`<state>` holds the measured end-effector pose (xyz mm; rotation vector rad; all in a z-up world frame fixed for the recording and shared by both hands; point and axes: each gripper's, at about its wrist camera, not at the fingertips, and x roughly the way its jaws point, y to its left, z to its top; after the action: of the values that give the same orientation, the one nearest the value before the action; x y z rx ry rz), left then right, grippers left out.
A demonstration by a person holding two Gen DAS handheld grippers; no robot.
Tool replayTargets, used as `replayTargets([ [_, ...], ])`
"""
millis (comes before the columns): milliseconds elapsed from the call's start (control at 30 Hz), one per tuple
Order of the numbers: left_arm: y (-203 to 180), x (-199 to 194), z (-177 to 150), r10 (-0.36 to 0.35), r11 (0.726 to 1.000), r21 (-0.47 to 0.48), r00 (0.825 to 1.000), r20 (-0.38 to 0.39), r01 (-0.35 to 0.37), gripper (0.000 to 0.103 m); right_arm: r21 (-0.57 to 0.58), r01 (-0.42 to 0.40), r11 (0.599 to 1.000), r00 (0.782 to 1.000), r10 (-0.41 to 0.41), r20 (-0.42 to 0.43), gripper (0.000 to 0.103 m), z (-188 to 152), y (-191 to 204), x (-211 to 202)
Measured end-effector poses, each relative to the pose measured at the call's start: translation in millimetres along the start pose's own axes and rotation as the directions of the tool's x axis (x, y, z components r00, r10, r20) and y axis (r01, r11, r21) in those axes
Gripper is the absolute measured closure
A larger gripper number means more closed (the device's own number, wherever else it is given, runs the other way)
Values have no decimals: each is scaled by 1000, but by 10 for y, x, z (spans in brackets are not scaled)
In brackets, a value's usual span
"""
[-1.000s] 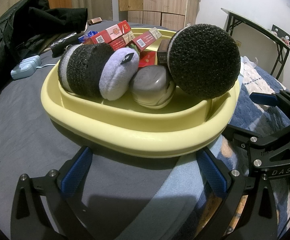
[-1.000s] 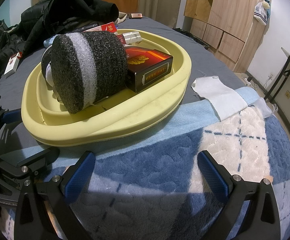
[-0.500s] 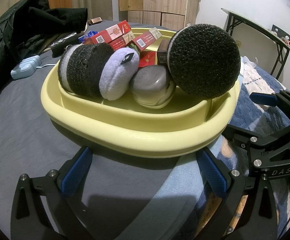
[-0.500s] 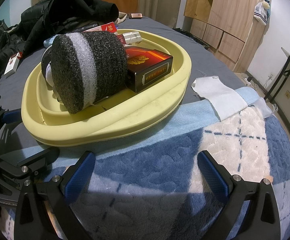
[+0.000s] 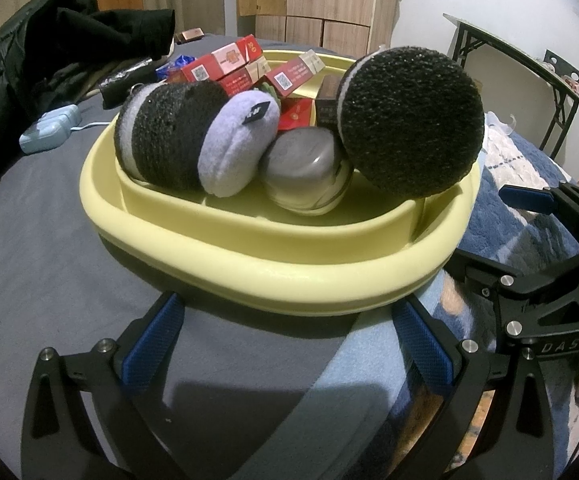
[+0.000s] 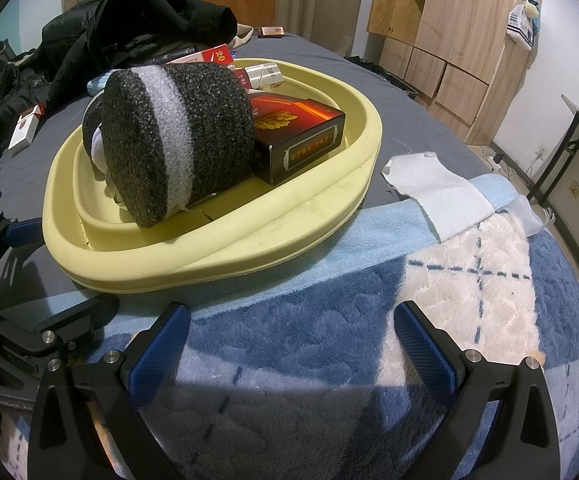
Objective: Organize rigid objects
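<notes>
A pale yellow tray (image 5: 281, 280) sits on the bed, also in the right wrist view (image 6: 225, 256). It holds a large black foam roll (image 5: 409, 120), seen side-on in the right wrist view (image 6: 177, 140), a smaller black foam roll (image 5: 169, 132), a lilac puff (image 5: 237, 140), a grey round tin (image 5: 305, 168), red boxes (image 5: 225, 64) and a dark red box (image 6: 297, 136). My left gripper (image 5: 289, 344) is open and empty just in front of the tray. My right gripper (image 6: 293, 344) is open and empty over the blue blanket, right of the tray.
Black clothing (image 5: 49, 52) is piled at the back left. A light blue case (image 5: 49, 132) lies left of the tray. A white cloth (image 6: 437, 192) lies right of the tray. A cigarette pack (image 6: 25, 128) lies far left. A blue and white blanket (image 6: 449, 312) covers the near bed.
</notes>
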<state>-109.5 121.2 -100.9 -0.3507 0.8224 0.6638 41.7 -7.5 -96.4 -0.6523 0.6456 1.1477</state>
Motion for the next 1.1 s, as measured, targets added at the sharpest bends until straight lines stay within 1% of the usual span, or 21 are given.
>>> replayTargets([
  [200,42,37,47,-12,1000,-8,1000,-14,11,0,0,1,1000,1000,-1,0,0,-1,2,-1],
  [1100,71,43,69,-5,1000,-7,1000,-11,5,0,2,-2,1000,1000,2,0,0,0,-6,0],
])
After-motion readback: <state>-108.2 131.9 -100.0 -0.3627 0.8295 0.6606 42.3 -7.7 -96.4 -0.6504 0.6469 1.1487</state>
